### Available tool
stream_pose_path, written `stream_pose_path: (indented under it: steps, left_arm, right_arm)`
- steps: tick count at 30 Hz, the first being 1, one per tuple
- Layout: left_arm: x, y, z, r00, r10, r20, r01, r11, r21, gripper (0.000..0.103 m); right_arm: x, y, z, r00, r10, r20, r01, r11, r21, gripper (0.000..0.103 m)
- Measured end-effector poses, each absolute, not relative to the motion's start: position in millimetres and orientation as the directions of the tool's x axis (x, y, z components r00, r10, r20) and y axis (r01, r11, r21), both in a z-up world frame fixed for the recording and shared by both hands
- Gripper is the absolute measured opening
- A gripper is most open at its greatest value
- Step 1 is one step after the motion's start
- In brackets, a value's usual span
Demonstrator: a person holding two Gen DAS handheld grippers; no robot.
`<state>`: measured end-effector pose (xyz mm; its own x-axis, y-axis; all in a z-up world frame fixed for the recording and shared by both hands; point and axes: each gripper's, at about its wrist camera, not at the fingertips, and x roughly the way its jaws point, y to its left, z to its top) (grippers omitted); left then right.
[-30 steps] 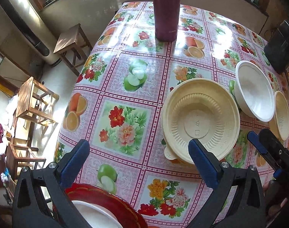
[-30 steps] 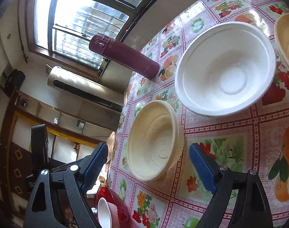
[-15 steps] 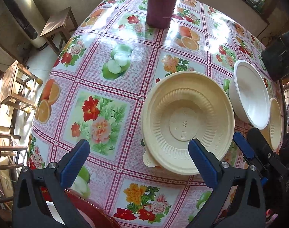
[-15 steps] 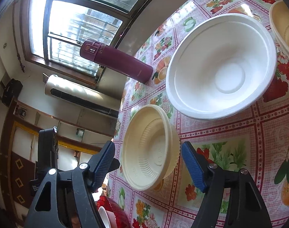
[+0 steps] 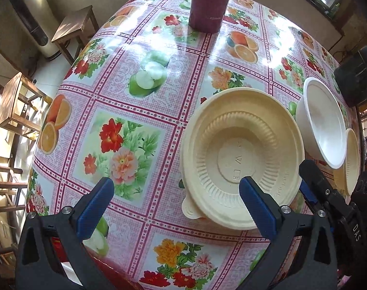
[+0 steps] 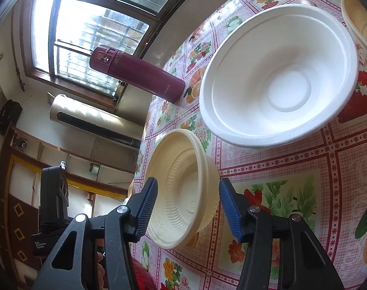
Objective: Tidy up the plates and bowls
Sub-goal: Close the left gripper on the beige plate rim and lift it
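The cream bowl [image 5: 242,159] sits upright on the surface [image 5: 125,111], toward its near right part in the left wrist view, with a small tab of a second cream piece [image 5: 189,206] showing under its near rim. The right gripper [image 6: 187,205] straddles this bowl's near wall: one blue finger stands over the inside, the other outside the rim, and the fingers are closing with the wall between them; the pads do not appear to press on it yet. The left gripper [image 5: 176,201] hangs steeply above the surface with its fingers spread wide; one finger overlaps the bowl's near right rim in the view, the other is over bare cloth, and nothing is held between them.

Just beyond the cream bowl stands a white bowl [image 6: 280,84], close to it but apart. A further cream bowl [image 6: 359,17] lies past the white one, at the surface's right edge.

The surface is covered by a glossy cloth in pink checks with panels of flowers, oranges and green apples. A maroon flask [image 6: 137,75] stands upright at the far side, well apart from the bowls. A red plate [image 5: 106,270] shows at the near edge under the left gripper.

Around it are a barred window [image 6: 87,19], a tall pale standing air conditioner [image 6: 91,118], wooden stools [image 5: 74,29] on a pale floor, and a dark speaker [image 5: 357,77] at the right.
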<state>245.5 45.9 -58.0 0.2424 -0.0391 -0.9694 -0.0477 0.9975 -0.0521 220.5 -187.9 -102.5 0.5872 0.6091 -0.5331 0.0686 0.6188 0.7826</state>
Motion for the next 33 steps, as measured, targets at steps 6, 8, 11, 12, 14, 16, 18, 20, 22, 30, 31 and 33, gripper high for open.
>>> stream_pose_path:
  steps: [6, 8, 11, 12, 14, 16, 18, 20, 22, 30, 31, 33]
  left_arm:
    - [246, 46, -58, 0.266, -0.043, -0.963, -0.052, 0.997, -0.059, 0.095]
    - [246, 45, -59, 0.269, -0.042, -0.962, -0.044, 0.997, -0.056, 0.084]
    - [247, 44, -61, 0.263, -0.057, -0.963, -0.043, 0.997, -0.071, 0.063]
    - [247, 44, -63, 0.257, -0.065, -0.964, -0.045, 0.996, -0.079, 0.056]
    - [247, 43, -64, 0.253, -0.074, -0.965, -0.045, 0.995, -0.089, 0.052]
    - [246, 44, -64, 0.258, -0.078, -0.963, -0.049, 0.994, -0.093, 0.036]
    - [245, 44, -63, 0.26, -0.087, -0.962, -0.05, 0.993, -0.104, 0.033]
    - [245, 44, -61, 0.267, -0.081, -0.96, -0.047, 0.994, -0.096, 0.032]
    - [244, 45, -60, 0.271, -0.075, -0.959, -0.045, 0.995, -0.091, 0.023]
    - [243, 37, -62, 0.275, -0.082, -0.958, -0.021, 0.996, -0.091, 0.013]
    - [243, 37, -62, 0.276, -0.081, -0.958, -0.018, 0.996, -0.09, 0.013]
    - [243, 36, -61, 0.278, -0.081, -0.957, -0.018, 0.996, -0.089, 0.013]
  right_arm:
    - [219, -186, -104, 0.588, 0.589, -0.555, 0.072, 0.645, 0.761, 0.045]
    - [218, -187, -104, 0.59, 0.581, -0.561, 0.078, 0.651, 0.755, 0.043]
    - [218, -188, -105, 0.592, 0.575, -0.565, 0.083, 0.654, 0.752, 0.042]
    - [216, -189, -106, 0.591, 0.574, -0.566, 0.084, 0.655, 0.751, 0.041]
    - [217, -188, -106, 0.59, 0.572, -0.569, 0.085, 0.657, 0.749, 0.039]
    - [217, -186, -105, 0.591, 0.565, -0.576, 0.087, 0.666, 0.741, 0.034]
    - [219, -185, -107, 0.586, 0.564, -0.583, 0.092, 0.668, 0.738, 0.029]
    - [219, -185, -108, 0.58, 0.561, -0.59, 0.096, 0.672, 0.734, 0.025]
    - [220, -185, -108, 0.58, 0.556, -0.595, 0.099, 0.677, 0.729, 0.023]
    - [220, -184, -109, 0.582, 0.545, -0.603, 0.104, 0.686, 0.72, 0.016]
    - [220, -184, -109, 0.583, 0.546, -0.602, 0.103, 0.686, 0.72, 0.015]
    - [220, -183, -109, 0.586, 0.542, -0.603, 0.098, 0.691, 0.716, 0.013]
